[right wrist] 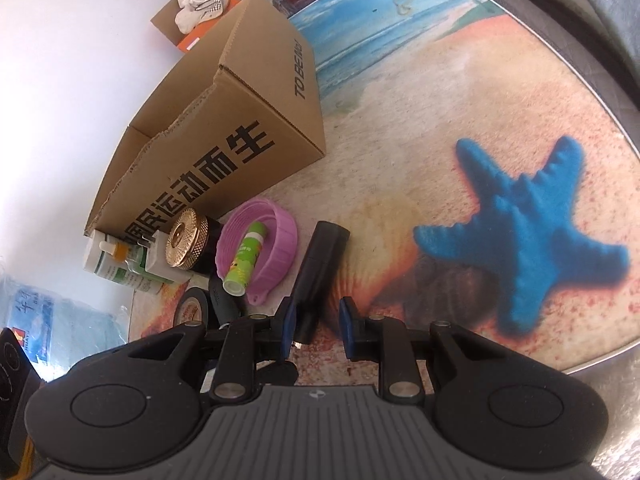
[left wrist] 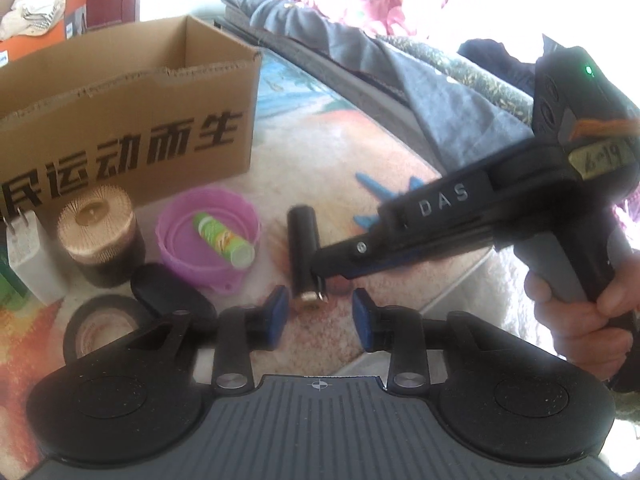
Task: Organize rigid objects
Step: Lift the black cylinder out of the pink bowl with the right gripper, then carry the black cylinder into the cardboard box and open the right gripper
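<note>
A black cylinder with a gold end (left wrist: 303, 240) lies on the beach-print mat; it also shows in the right wrist view (right wrist: 320, 264). My right gripper (right wrist: 318, 326) is open, its jaws either side of the cylinder's near end, the left pad close against it; from the left wrist view it reaches in from the right (left wrist: 320, 268). My left gripper (left wrist: 320, 316) is open and empty just in front of the cylinder's gold end. An open cardboard box (left wrist: 132, 120) stands behind, also seen in the right wrist view (right wrist: 224, 148).
A purple bowl (left wrist: 176, 236) holds a green glue stick (left wrist: 224, 236). Beside it stand a gold-lidded jar (left wrist: 96, 224), a white charger (left wrist: 28, 256), a tape roll (left wrist: 100, 324) and a black oval case (left wrist: 168, 292). Bottles (right wrist: 120, 264) stand by the box. Bedding (left wrist: 360, 40) lies behind.
</note>
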The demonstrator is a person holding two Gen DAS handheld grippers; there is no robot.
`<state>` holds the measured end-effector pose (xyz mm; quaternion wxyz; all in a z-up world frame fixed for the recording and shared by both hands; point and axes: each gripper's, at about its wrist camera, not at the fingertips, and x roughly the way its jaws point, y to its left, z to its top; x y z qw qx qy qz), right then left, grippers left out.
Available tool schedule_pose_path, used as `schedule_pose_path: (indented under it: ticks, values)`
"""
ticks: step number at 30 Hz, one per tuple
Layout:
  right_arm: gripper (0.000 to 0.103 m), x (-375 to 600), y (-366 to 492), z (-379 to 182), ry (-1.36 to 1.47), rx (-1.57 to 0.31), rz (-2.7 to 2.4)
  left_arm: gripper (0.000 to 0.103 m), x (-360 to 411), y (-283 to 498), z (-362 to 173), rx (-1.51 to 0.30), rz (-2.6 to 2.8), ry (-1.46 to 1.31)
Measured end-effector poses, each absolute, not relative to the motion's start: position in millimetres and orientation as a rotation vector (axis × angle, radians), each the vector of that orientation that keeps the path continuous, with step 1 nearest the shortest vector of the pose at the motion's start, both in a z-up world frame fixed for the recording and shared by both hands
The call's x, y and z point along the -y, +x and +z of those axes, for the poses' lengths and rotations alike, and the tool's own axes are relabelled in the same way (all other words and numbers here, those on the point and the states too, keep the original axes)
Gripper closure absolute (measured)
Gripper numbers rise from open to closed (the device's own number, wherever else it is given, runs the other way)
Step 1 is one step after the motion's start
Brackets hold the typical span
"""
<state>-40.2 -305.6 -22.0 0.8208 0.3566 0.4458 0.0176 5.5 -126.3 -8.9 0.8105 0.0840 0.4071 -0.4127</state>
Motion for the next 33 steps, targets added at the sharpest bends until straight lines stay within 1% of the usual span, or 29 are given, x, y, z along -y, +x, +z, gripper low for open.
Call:
schedule_pose_path:
  ticks: [10, 16, 20, 25, 33]
  values:
    - [0.077, 320.0, -35.0, -29.4, 0.836, -0.914, -0.014, 0.066, 156.9, 16.3, -15.8, -0.854, -0.856, 0.212]
    - [0.077, 320.9, -30.2, -30.9, 0.818, -0.903, -0.016, 0.071, 172.5, 21.3, -26.8, -0.890, -0.845, 0.253]
    - [0.077, 314.5, -25.3, -28.8, 0.760, -0.898, -0.001, 0.075, 177.3, 19.9, -28.8, -0.868, -0.831, 0.273]
    - [0.077, 307.5, -26.8, -26.1, 0.696, -0.869, 0.006, 0.077, 174.8, 17.8, -28.9, -0.843, -0.824, 0.269]
    - [0.079, 296.7, -35.6, -0.2, 0.653, -0.785, 0.033, 0.082, 158.7, 10.1, -5.4, -0.750, -0.796, 0.236]
